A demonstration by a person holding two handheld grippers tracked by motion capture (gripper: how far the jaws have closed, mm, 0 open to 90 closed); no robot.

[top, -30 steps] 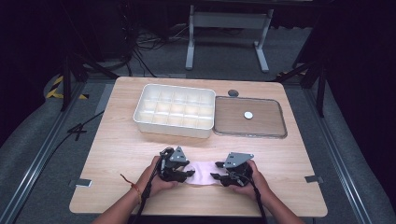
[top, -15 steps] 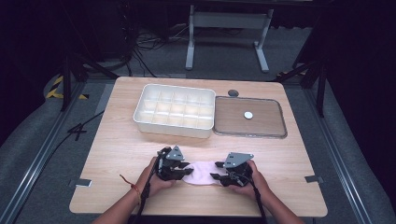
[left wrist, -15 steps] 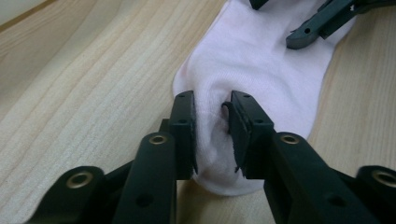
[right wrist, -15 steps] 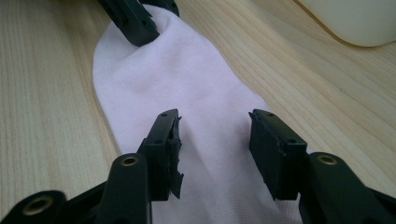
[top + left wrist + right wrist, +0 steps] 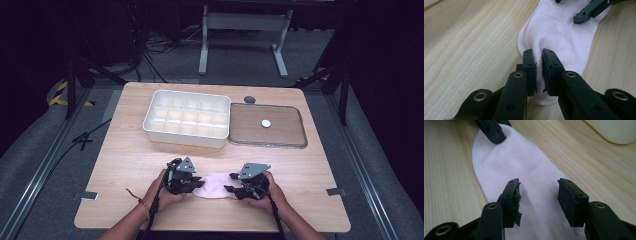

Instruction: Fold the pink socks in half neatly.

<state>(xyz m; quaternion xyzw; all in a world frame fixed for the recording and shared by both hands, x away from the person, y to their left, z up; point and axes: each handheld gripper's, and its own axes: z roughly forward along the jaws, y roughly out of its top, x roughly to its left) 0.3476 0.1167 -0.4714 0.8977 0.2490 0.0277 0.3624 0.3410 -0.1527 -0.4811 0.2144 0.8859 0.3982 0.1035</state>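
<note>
One pink sock (image 5: 214, 184) flat on the wooden counter (image 5: 125, 165), near the middle of its near edge, between two claws. Left claw (image 5: 538, 65) clenched on a pinched-up fold at one end of the sock, jaws having just been closing, cloth squeezed between the two pads (image 5: 530, 70). Right claw (image 5: 539, 195) over the other end of the sock, jaws parted and standing on either side of the cloth, nothing squeezed. In the high view, left claw (image 5: 196, 183) and right claw (image 5: 228, 188) facing each other across the sock, one hand (image 5: 162, 195) behind each. Farther back, toward the far edge: one white tray (image 5: 187, 138) with twelve compartments, counted as three rows of four; just beside it on the right, one flat brown lid (image 5: 280, 132) bearing one small white disc (image 5: 266, 123); one small dark round object (image 5: 249, 99) close to the far edge.
</note>
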